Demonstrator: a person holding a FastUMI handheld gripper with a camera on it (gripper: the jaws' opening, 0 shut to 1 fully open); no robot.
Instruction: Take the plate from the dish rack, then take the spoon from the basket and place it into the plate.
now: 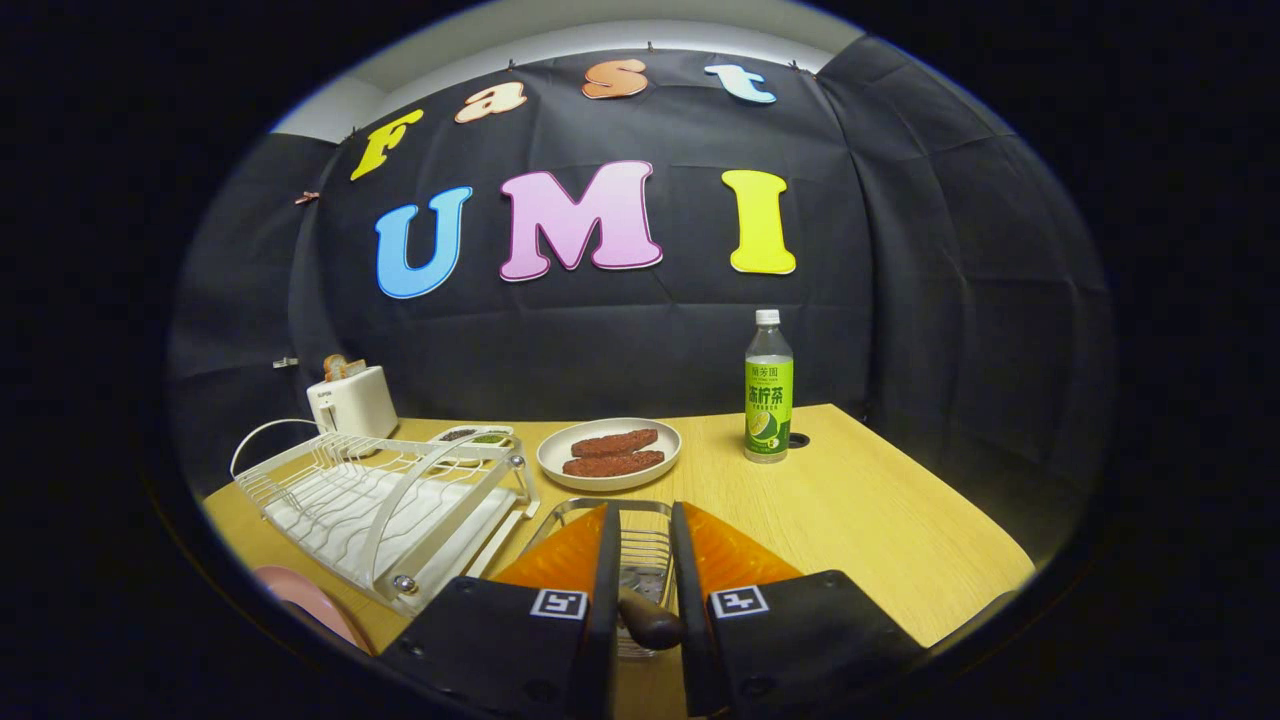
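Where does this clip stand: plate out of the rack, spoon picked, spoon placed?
Done, apparently: the dish rack holds no plate, and a pink plate lies on the table beside it. In hand: the gripper is closed on a dark brown handle, likely the spoon's, over the wire basket. Left: carrying it to the pink plate and releasing.
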